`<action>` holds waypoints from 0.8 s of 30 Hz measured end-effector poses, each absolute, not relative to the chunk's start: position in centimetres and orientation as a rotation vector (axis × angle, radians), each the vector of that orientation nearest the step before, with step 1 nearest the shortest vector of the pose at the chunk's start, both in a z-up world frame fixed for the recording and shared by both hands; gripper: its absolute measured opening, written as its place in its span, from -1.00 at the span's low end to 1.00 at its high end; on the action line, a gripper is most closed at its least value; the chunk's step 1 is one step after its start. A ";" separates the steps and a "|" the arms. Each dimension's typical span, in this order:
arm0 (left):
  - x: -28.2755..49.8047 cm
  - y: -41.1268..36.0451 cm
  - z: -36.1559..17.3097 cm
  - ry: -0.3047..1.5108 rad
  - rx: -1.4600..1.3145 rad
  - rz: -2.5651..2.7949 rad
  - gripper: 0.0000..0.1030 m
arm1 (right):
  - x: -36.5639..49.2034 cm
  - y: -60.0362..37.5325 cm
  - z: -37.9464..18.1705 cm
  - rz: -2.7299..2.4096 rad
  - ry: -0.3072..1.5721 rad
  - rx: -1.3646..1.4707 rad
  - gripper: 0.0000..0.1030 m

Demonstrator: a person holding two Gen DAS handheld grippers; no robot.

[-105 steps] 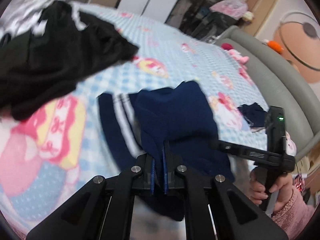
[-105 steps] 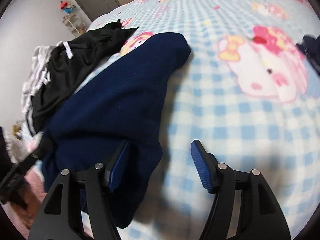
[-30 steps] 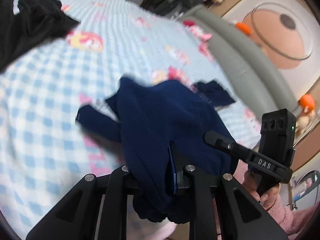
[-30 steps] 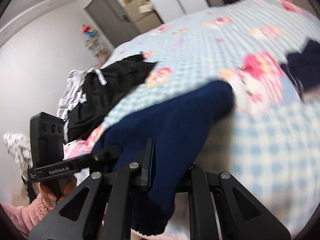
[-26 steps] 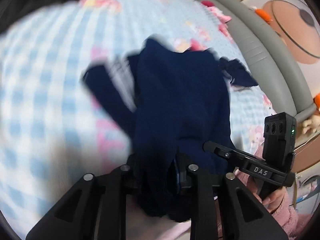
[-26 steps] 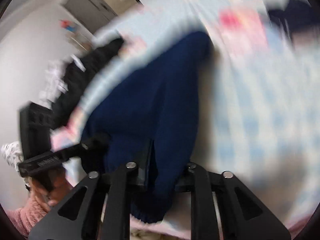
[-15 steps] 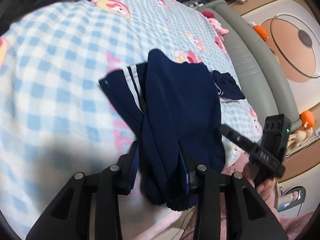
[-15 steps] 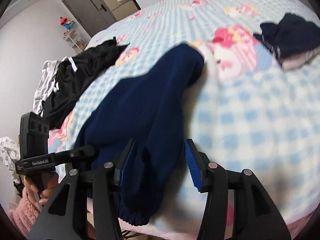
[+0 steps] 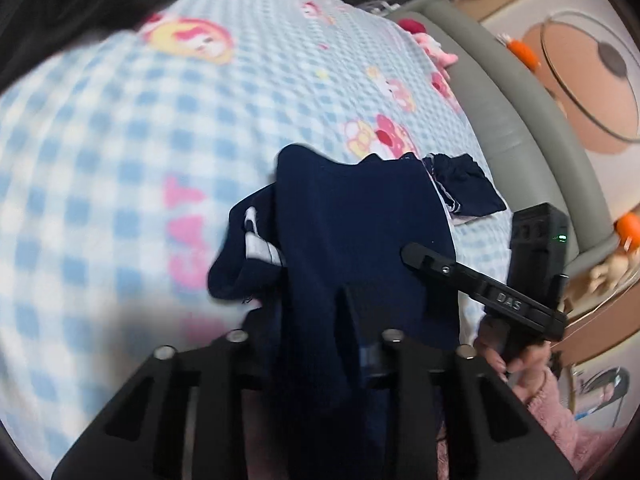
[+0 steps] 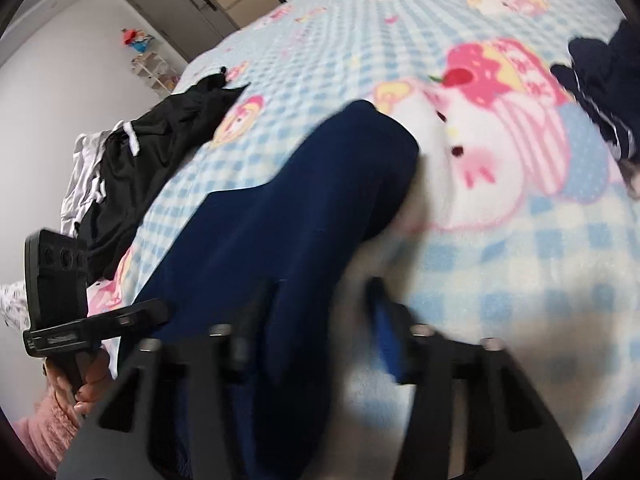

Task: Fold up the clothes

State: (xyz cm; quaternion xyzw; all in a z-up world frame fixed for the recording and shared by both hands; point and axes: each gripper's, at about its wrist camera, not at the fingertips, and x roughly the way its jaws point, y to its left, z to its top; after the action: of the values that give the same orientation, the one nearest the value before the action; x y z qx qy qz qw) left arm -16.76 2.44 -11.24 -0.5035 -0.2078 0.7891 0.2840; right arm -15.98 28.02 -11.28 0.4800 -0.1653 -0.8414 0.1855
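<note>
Each wrist camera sits just behind its tongs, tilted down, close over the bed [image 9: 120, 140]. Both share the navy garment [image 9: 360, 220]; left tongs [image 9: 312, 320] appear at nine o'clock in the right view, right tongs [image 10: 320, 312] at three o'clock in the left.

The bedspread [image 9: 120, 128] is checked pale blue and white, dotted with pink and yellow cartoon figures; on it, the garment [image 9: 360, 216] is plain navy with white stripes at one edge; beyond it lies a black heap [image 10: 160, 148] with white trim; both grippers' frames are black, the pads [image 10: 386, 336] blue.
</note>
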 end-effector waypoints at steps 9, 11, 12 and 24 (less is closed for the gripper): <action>-19.6 3.4 -10.5 -0.521 -1.337 2.176 -0.59 | -13.1 30.6 -6.2 -2.550 -0.545 1.066 -0.73; -19.8 3.0 -11.7 -0.530 -1.411 2.187 -0.37 | -13.5 30.6 -7.9 -2.573 -0.485 1.179 -0.72; -19.6 2.6 -12.1 -0.542 -1.435 2.188 -0.32 | -13.6 30.7 -8.7 -2.571 -0.482 1.224 -0.71; -16.4 2.6 -7.5 -0.519 -1.096 2.295 -0.31 | -12.7 28.7 -6.8 -2.538 -0.488 1.056 -0.32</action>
State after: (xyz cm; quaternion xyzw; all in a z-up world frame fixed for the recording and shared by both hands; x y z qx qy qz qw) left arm -16.38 2.60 -7.49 -0.4065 -0.1927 0.8514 0.2696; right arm -12.72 28.68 -6.79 0.3724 -0.1722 -0.8952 0.1739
